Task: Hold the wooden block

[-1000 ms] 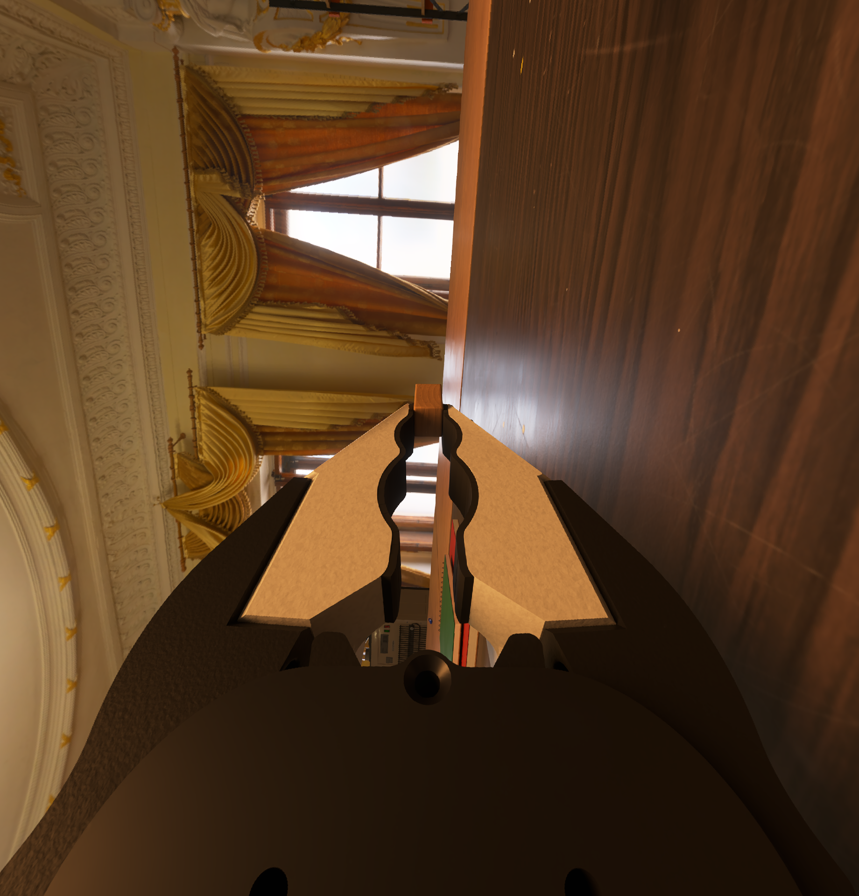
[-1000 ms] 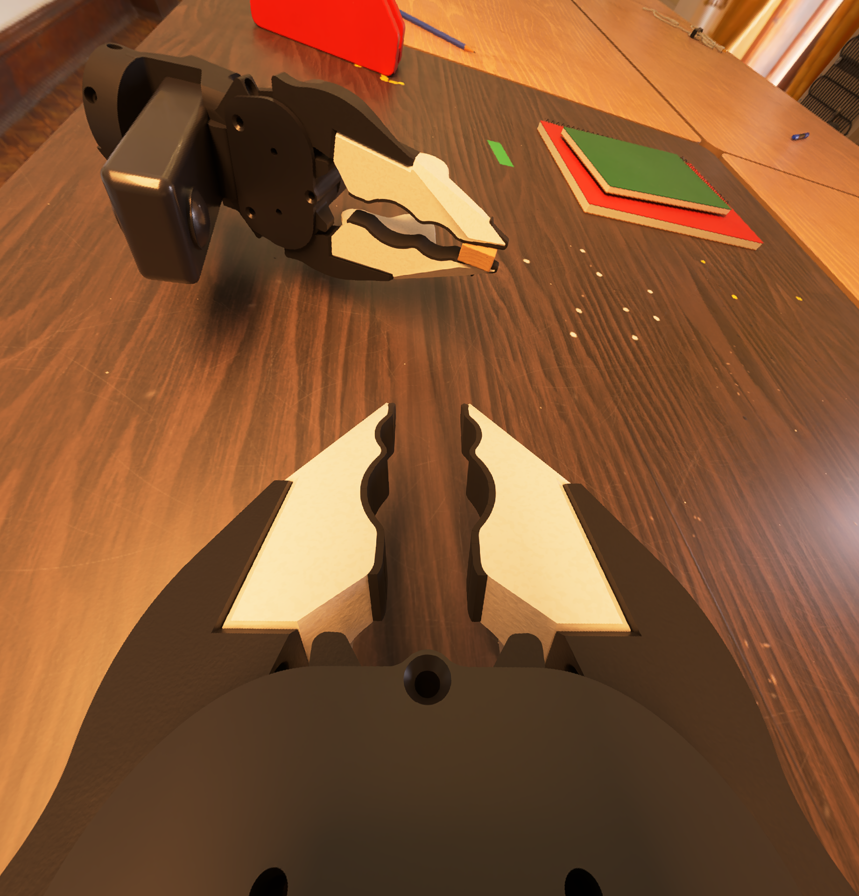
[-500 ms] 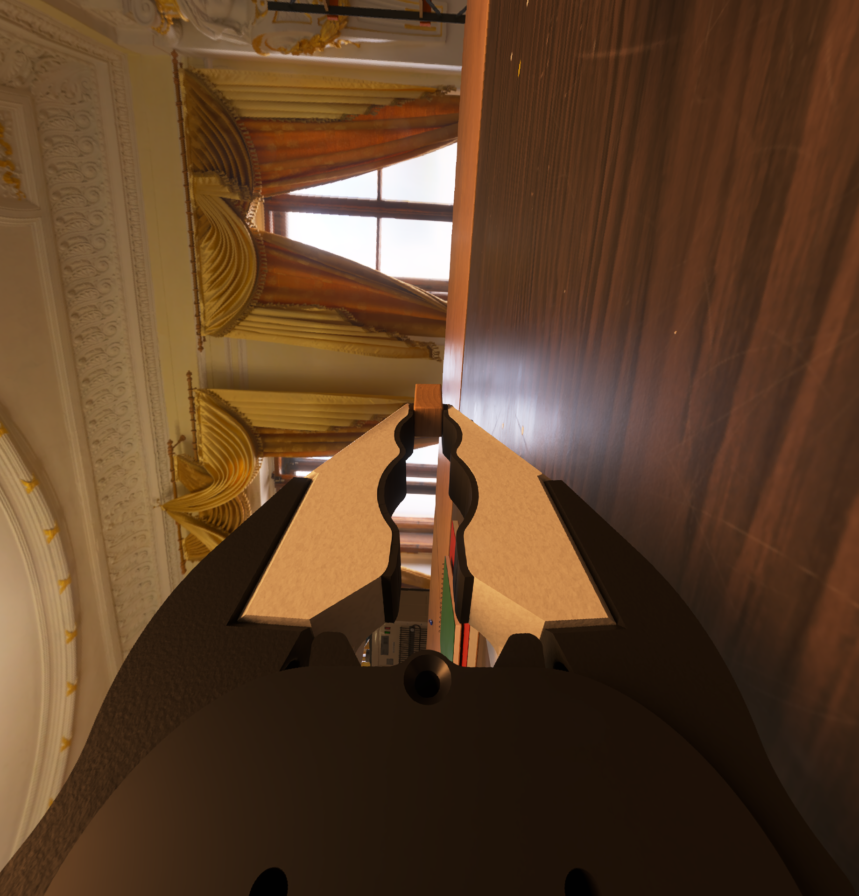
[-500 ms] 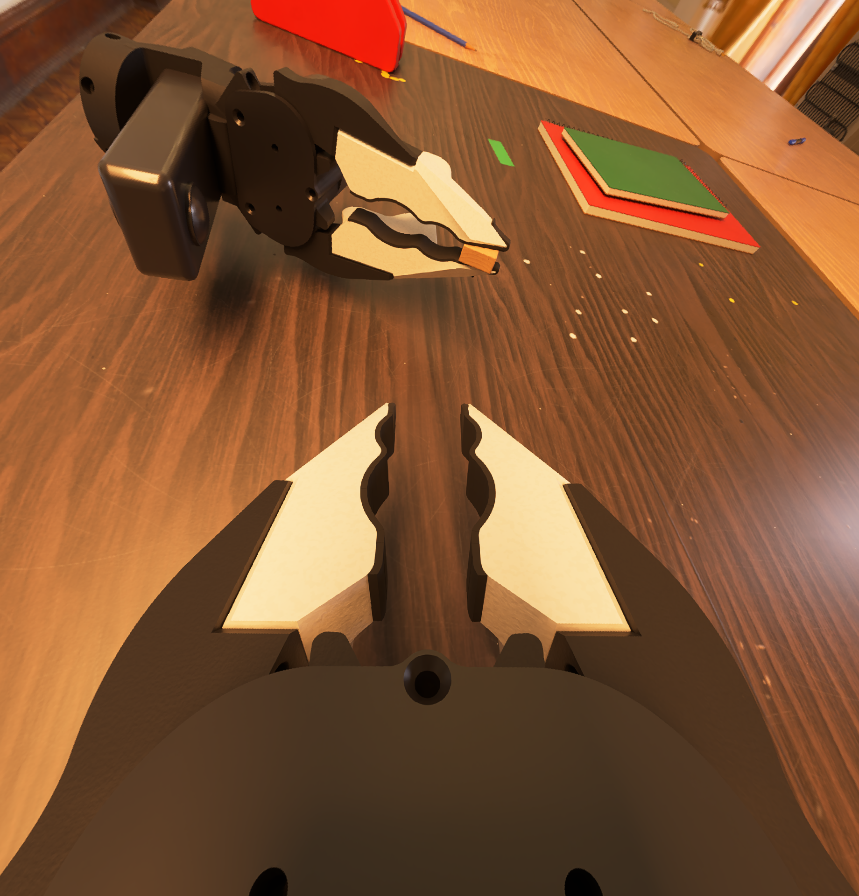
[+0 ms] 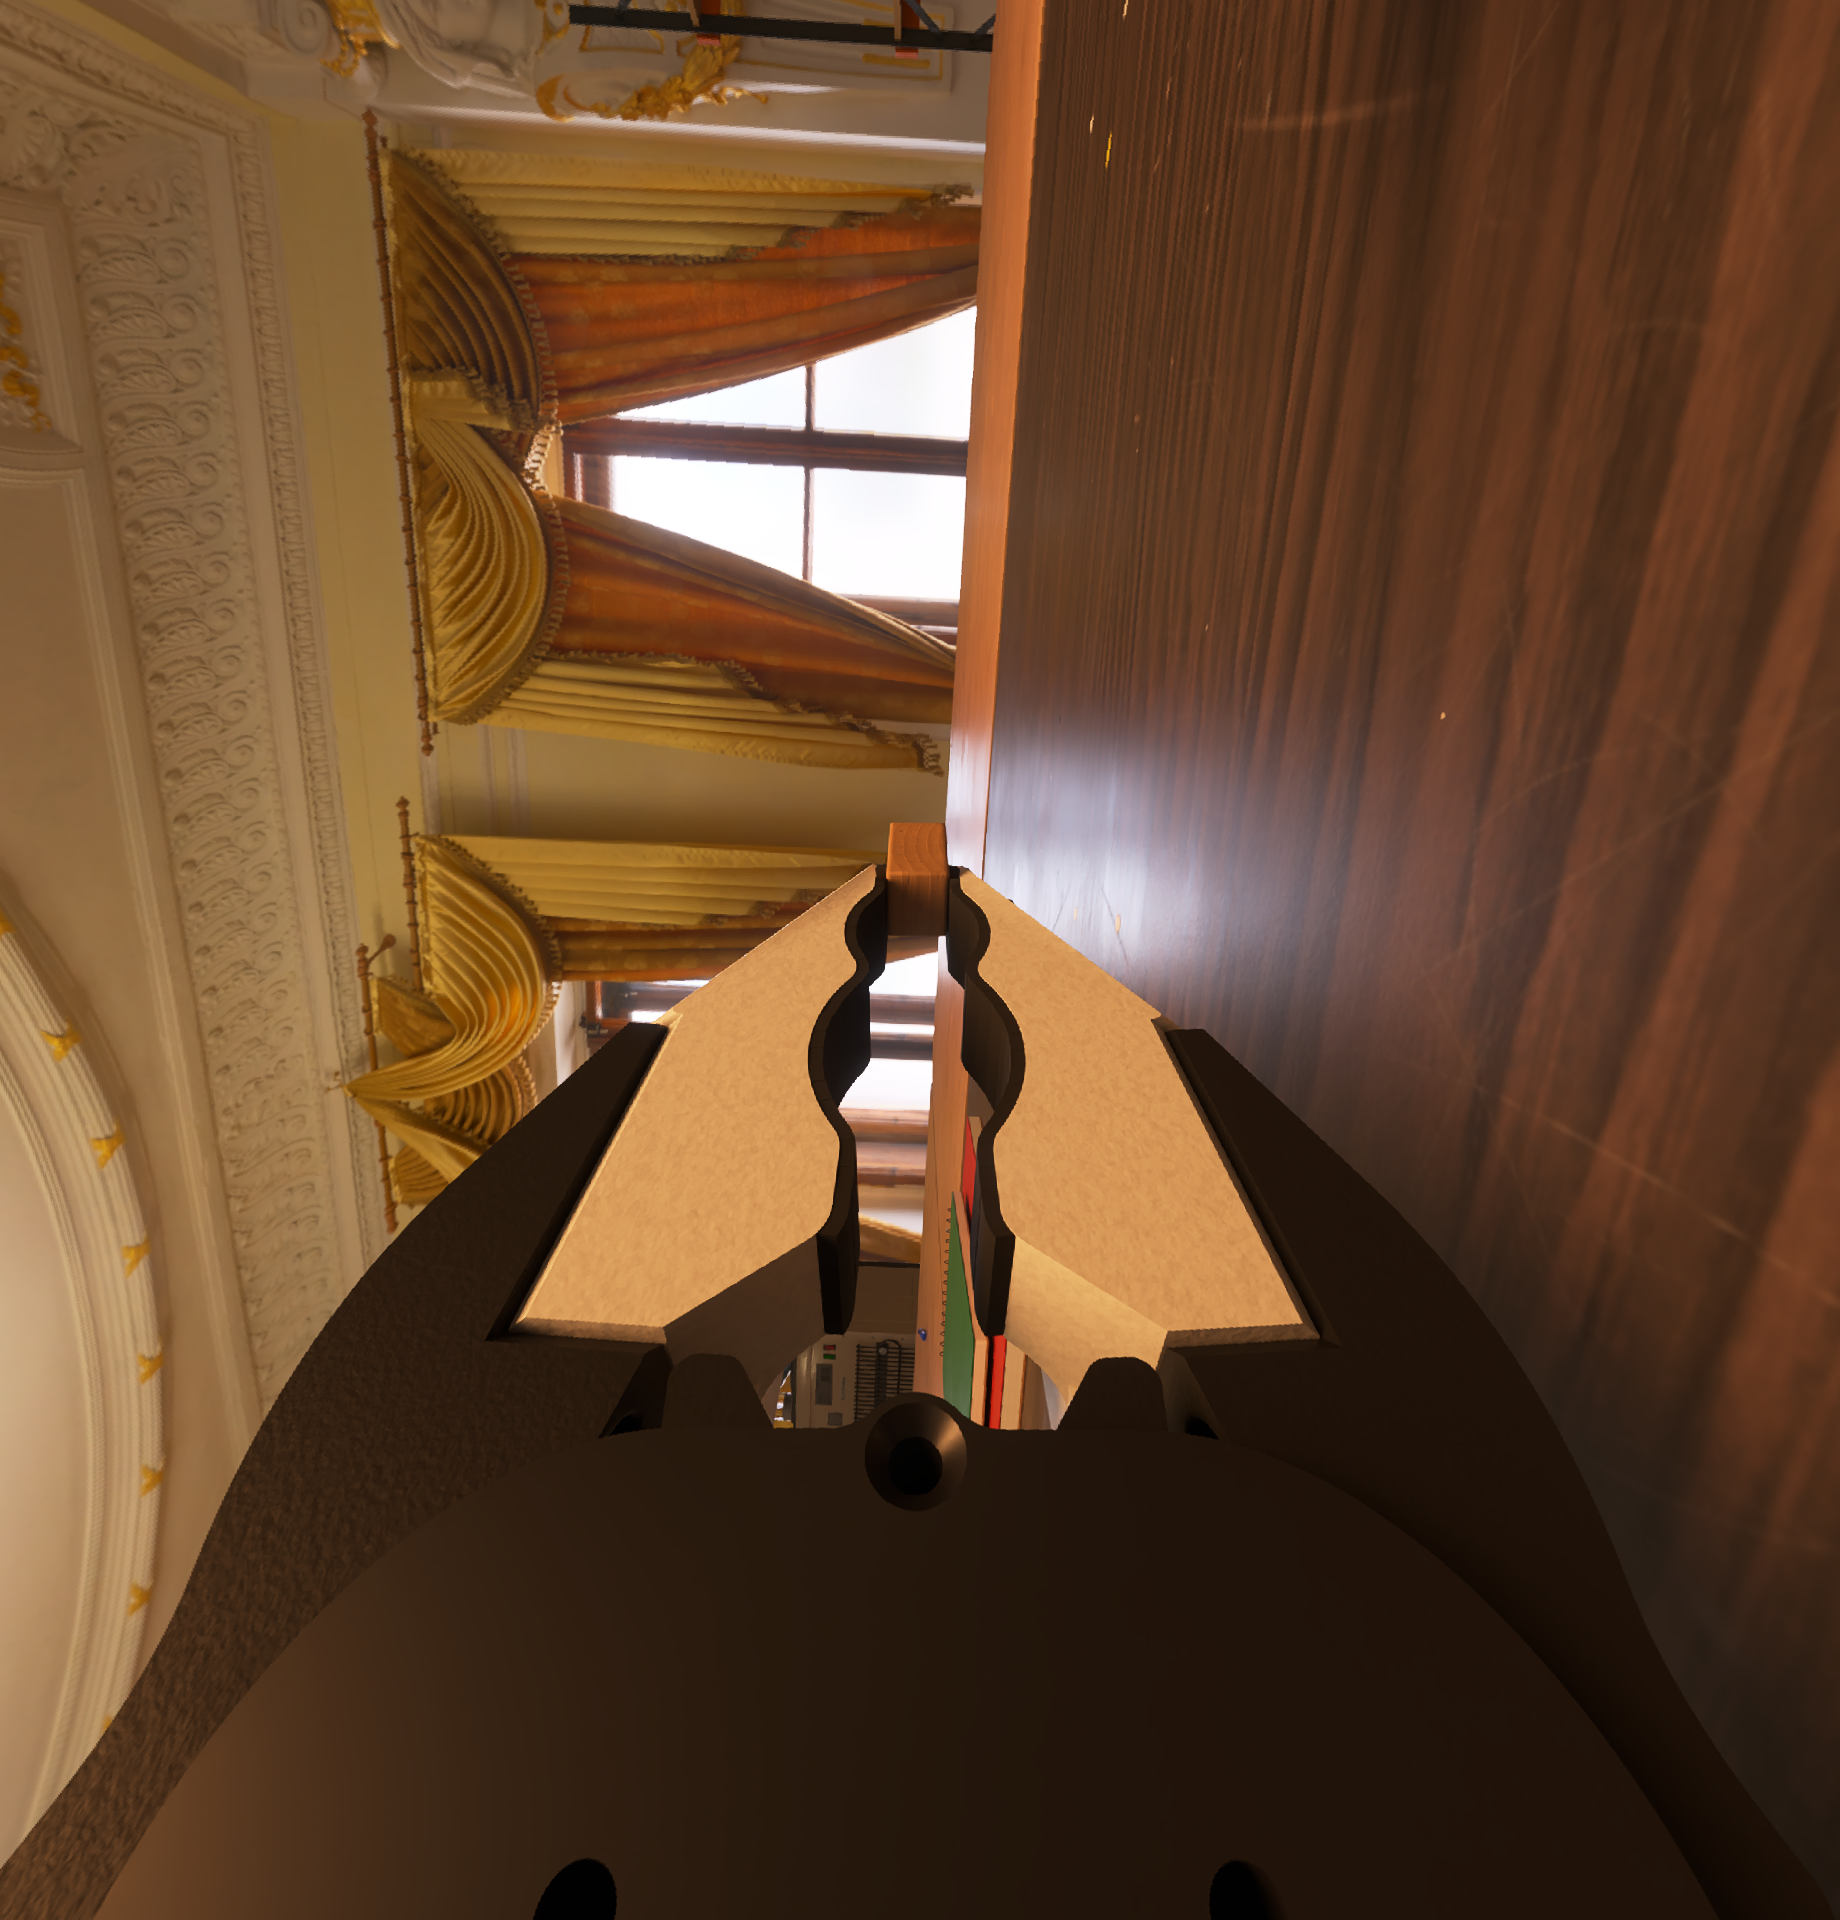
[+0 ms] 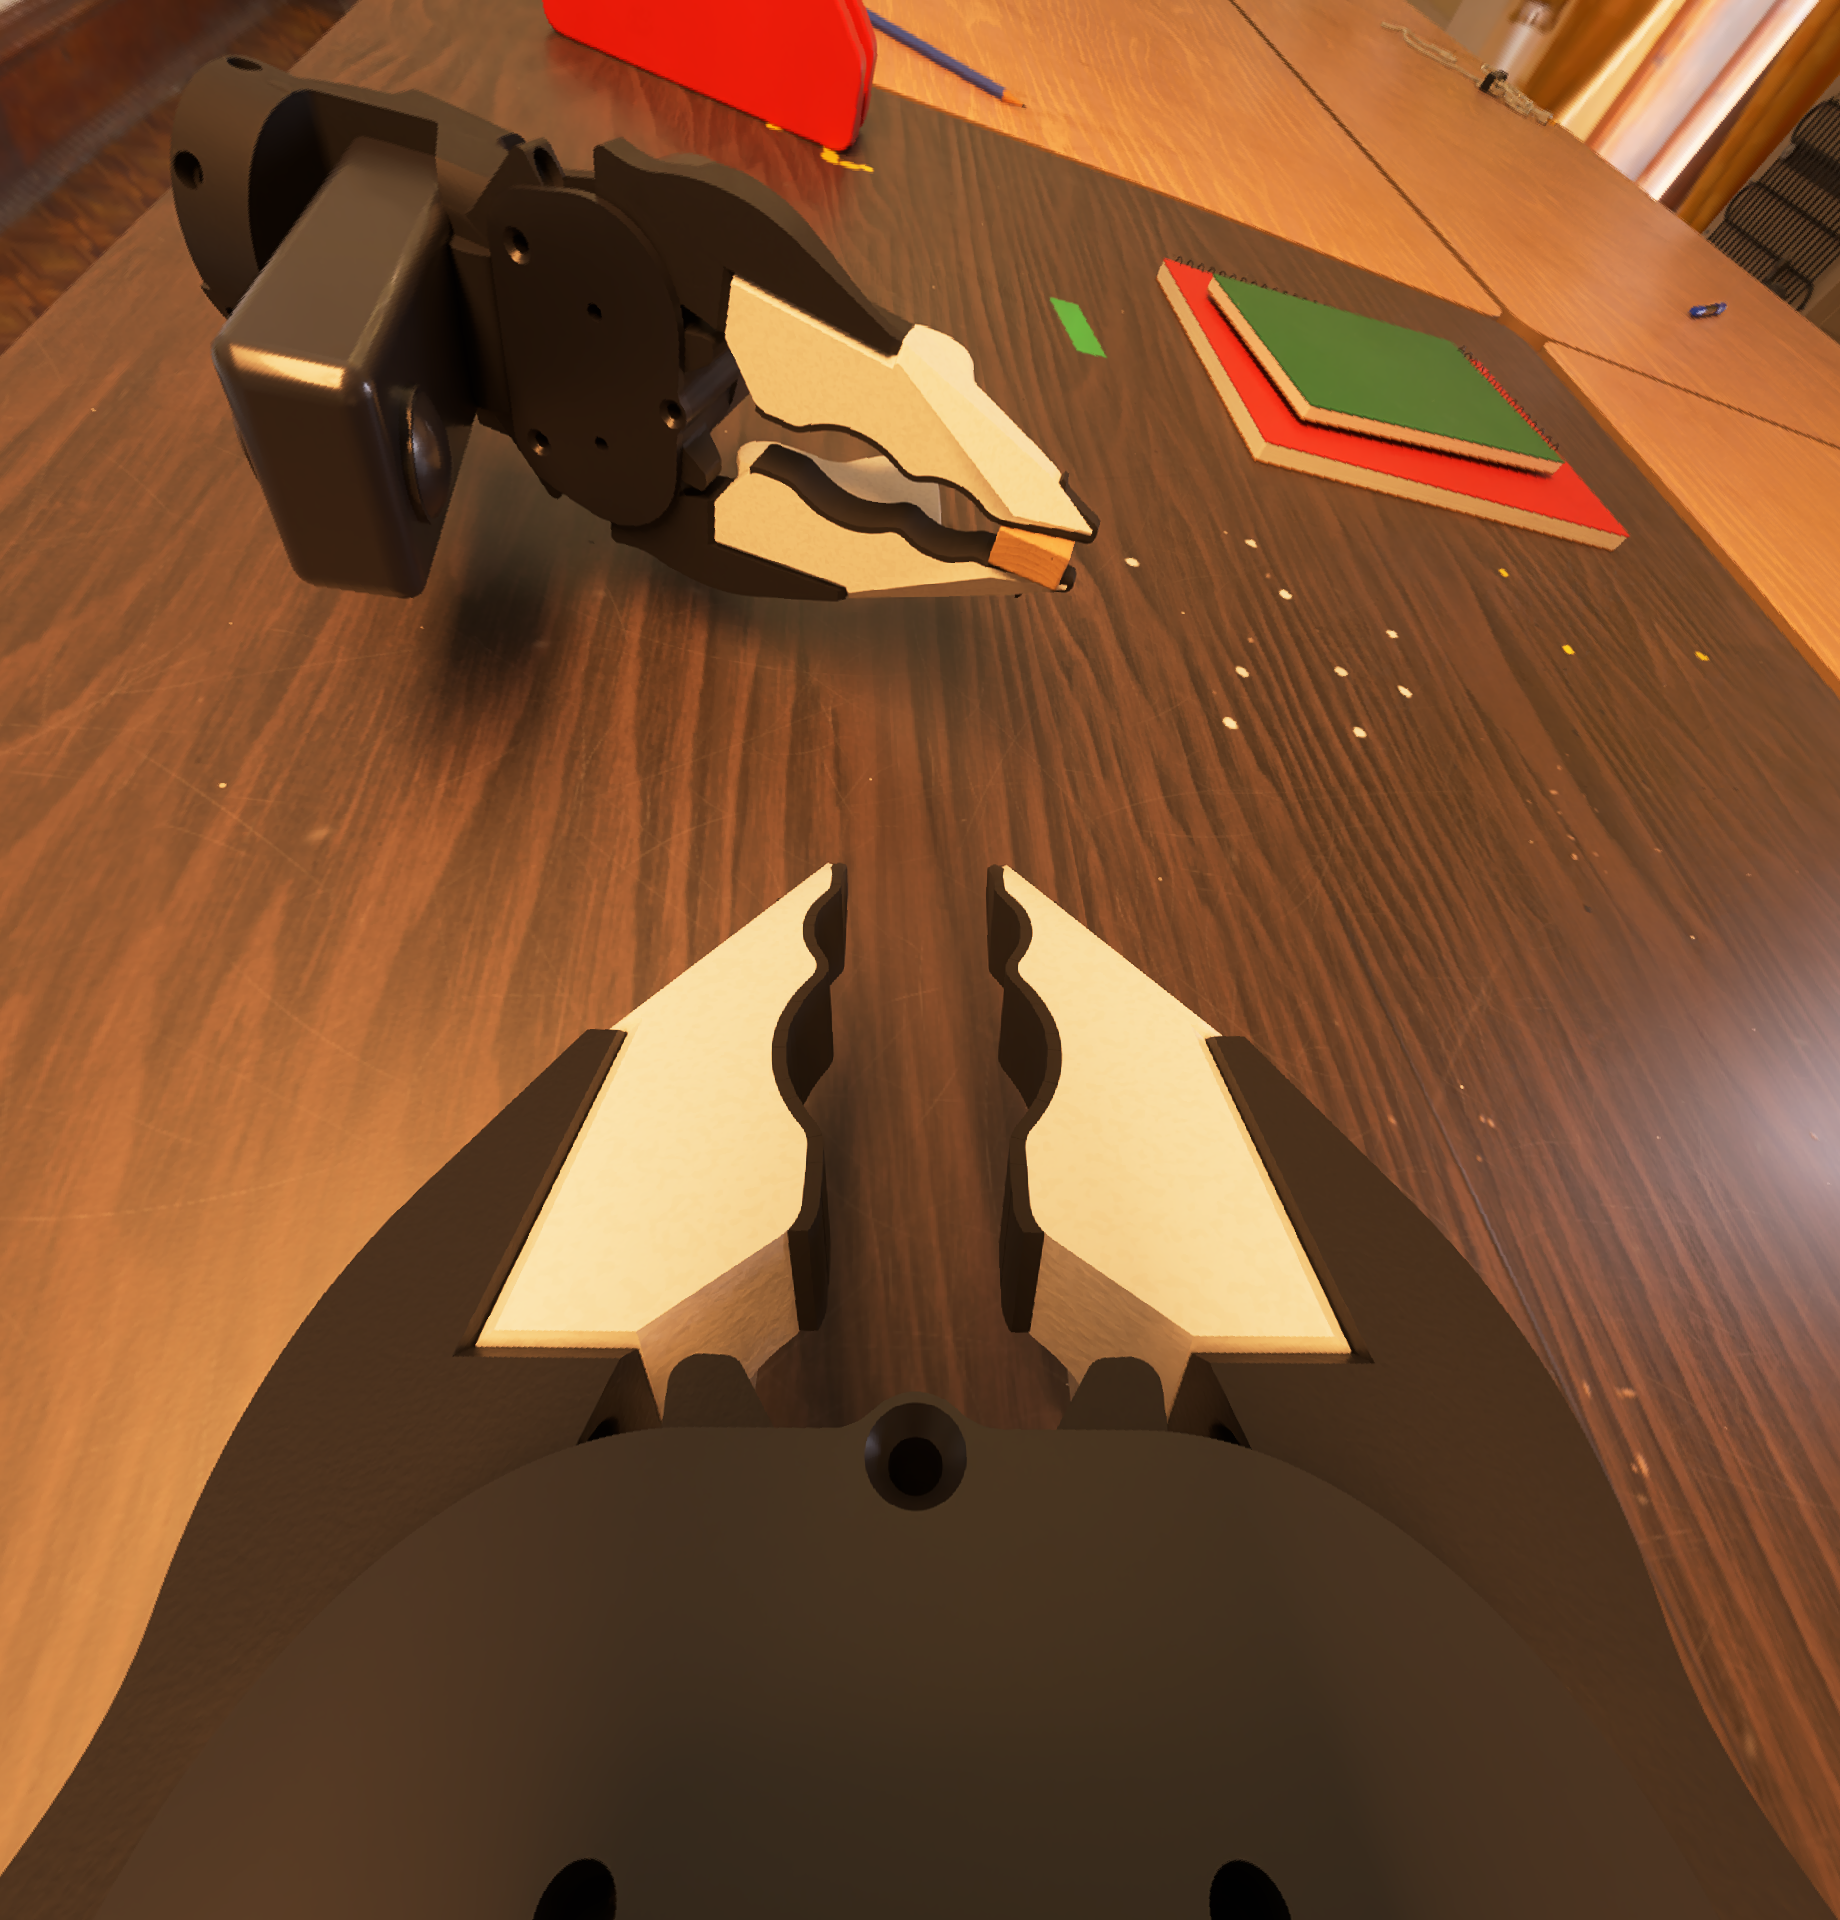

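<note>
A small wooden block (image 5: 916, 881) is pinched between the tips of my left gripper (image 5: 916, 883), which is turned on its side and held above the dark wooden table (image 5: 1415, 727). In the right wrist view the left gripper (image 6: 1046, 556) shows at the upper left, shut on the block (image 6: 1030, 556) and clear of the tabletop. My right gripper (image 6: 916, 883) is open and empty, low over the table (image 6: 480, 831), nearer than the left gripper and apart from it.
A green notebook (image 6: 1383, 364) lies on a red one (image 6: 1550, 499) at the back right. A red object (image 6: 729, 52) and a pencil (image 6: 942, 68) are at the far edge. A small green tag (image 6: 1077, 325) lies between them. Lighter tables (image 6: 1674, 208) adjoin on the right.
The left gripper with the block has risen very slightly. The right gripper has barely moved.
</note>
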Available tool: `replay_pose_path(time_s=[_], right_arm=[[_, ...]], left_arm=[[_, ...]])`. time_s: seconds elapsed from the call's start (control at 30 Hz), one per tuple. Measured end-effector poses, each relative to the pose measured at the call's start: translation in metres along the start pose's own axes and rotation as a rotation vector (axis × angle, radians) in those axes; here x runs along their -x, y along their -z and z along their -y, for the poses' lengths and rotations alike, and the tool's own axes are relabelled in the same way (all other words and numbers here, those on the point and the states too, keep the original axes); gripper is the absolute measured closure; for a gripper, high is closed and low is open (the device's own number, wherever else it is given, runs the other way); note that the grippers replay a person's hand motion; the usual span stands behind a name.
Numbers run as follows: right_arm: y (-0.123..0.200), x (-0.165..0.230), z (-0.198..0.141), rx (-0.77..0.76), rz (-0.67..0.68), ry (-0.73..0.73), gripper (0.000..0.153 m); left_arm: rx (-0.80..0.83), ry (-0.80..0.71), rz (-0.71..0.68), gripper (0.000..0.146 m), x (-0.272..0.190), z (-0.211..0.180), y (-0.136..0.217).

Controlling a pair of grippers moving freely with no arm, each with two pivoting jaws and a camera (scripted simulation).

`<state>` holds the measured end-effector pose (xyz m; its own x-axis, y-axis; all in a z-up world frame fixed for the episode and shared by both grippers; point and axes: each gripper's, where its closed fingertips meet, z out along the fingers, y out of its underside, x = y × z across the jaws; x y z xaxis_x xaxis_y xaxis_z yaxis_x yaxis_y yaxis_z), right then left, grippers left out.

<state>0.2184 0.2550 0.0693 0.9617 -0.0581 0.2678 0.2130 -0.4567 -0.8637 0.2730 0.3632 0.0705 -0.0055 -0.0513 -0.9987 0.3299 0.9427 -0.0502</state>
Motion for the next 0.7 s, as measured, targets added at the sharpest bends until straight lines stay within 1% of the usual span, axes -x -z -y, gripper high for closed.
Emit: replay_pose_path(time_s=[0.17,0.27,0.5,0.7], right_arm=[[0.002,0.000,0.003,-0.015,-0.004,0.008,0.126],[0.003,0.000,0.005,-0.023,-0.014,0.017,0.126],[0.000,-0.002,-0.001,0.028,-0.030,0.016,0.126],[-0.003,-0.002,-0.010,0.074,-0.010,-0.020,0.126]], left_arm=[[0.001,-0.019,-0.014,0.136,-0.003,0.001,-0.001],[0.013,-0.064,-0.036,0.136,-0.008,0.001,-0.002],[-0.014,-0.111,-0.082,0.136,-0.019,0.011,-0.001],[-0.039,-0.106,-0.144,0.136,-0.029,0.021,0.000]])
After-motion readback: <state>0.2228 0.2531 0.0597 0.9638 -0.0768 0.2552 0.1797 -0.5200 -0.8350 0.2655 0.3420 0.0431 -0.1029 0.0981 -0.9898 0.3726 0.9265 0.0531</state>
